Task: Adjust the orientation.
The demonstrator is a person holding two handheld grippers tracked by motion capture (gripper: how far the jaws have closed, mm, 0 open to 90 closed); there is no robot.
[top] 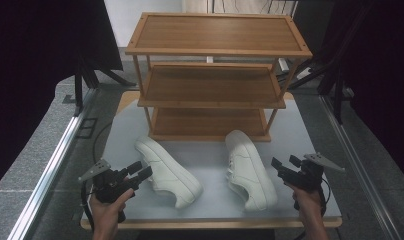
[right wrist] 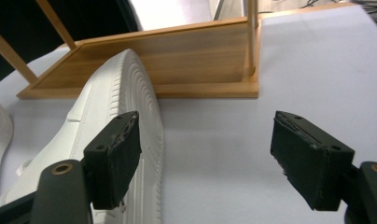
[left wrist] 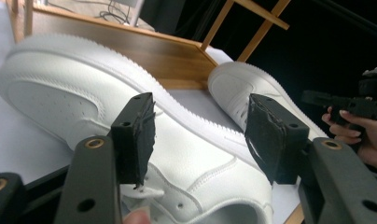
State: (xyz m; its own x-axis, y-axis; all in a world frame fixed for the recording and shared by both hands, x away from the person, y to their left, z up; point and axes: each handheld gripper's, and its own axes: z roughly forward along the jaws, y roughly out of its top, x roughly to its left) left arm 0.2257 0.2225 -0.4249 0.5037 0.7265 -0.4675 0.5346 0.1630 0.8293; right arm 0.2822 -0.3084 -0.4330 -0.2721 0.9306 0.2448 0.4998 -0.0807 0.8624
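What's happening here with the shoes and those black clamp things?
A person holds a gripper in each hand over a table. Two white sneakers lie in front of a wooden shoe rack with bare shelves. The left gripper is open beside the left sneaker; the right gripper is open beside the right sneaker. Neither shoe is gripped.

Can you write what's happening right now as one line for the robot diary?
left gripper: open, at left shoe | right gripper: open, beside right shoe | rack: shelves bare
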